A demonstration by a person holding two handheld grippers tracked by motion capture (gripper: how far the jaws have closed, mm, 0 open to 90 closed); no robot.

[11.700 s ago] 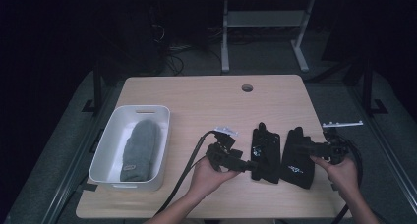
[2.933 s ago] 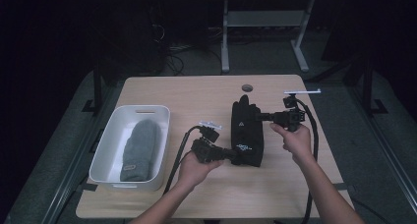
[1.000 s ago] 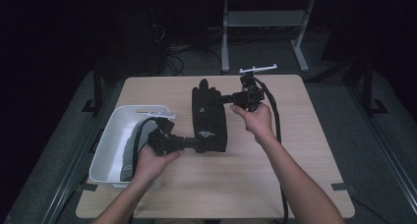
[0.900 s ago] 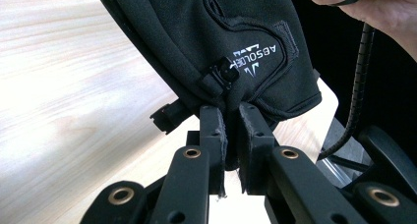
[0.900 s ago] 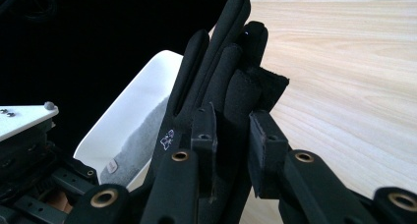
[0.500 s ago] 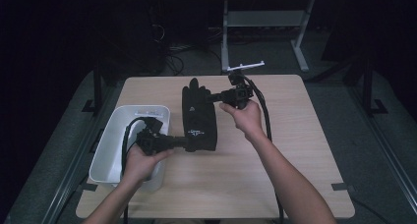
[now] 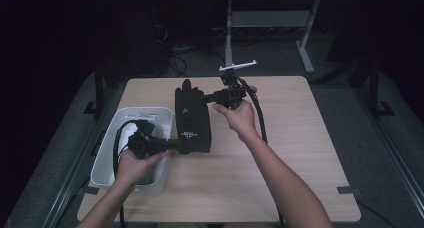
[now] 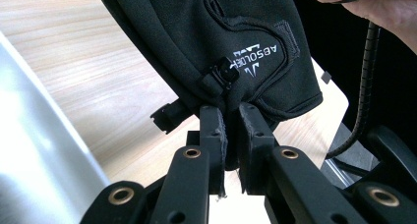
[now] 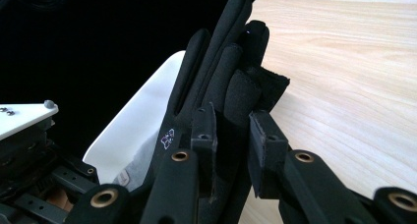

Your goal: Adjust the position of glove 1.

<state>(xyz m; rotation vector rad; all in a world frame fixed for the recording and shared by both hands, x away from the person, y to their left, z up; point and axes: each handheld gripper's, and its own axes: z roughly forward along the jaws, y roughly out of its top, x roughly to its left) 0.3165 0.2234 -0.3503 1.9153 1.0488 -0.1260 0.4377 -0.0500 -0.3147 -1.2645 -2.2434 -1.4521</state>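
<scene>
Your left gripper (image 7: pixel 186 145) fingers pinch the black glove (image 7: pixel 191 115) cuff, right gripper (image 7: pixel 206 97) fingers clamp its fingertips; white-logo glove stretched flat near bench (image 7: pixel 300 153) left edge, beside white bin (image 7: pixel 107 153)

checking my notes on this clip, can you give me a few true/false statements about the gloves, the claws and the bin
1. The left claw is shut on the cuff end of the black gloves. True.
2. The right claw grips the gloves at their finger end. True.
3. The gloves lie inside the white bin. False: they are held between the two claws over the table, just beside the bin.
4. The white bin sits at the right end of the table. False: it is at the left end in the high view.
5. Pale lettering shows on the gloves near the cuff. True.
</scene>
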